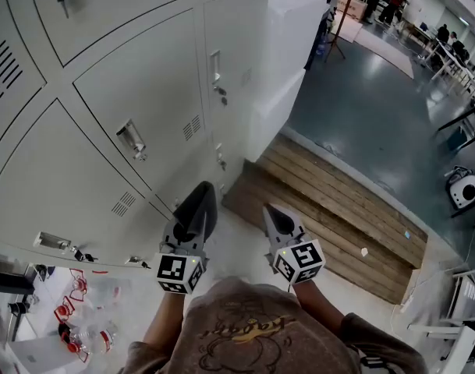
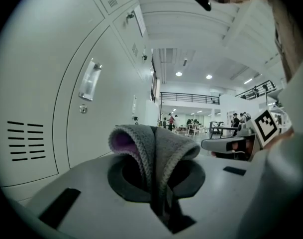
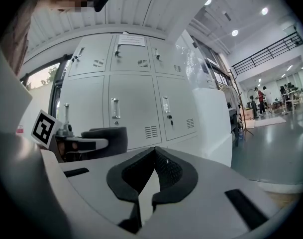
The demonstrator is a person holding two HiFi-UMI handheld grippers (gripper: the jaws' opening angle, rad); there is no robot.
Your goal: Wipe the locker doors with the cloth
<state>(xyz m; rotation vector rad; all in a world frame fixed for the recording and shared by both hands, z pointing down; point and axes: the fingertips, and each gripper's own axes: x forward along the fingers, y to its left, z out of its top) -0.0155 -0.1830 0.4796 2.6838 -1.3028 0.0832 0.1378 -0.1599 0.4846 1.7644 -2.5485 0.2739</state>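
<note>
The locker doors (image 1: pixel 104 92) are cut off by the head view's top and left edges. There the tips of the left gripper (image 1: pixel 200 199) are covered by the cloth (image 1: pixel 193 213), and the distant people (image 1: pixel 393 0) cannot be made out.

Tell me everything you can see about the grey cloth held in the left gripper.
The cloth is a soft, knitted-looking grey fabric with a hint of purple inside one fold. It is folded into a rounded bunch that stands up between the jaws of the left gripper, which are shut on it. Only the gripper touches it. It is held in the air beside the locker doors, apart from them. In the head view it looks dark grey.
</note>
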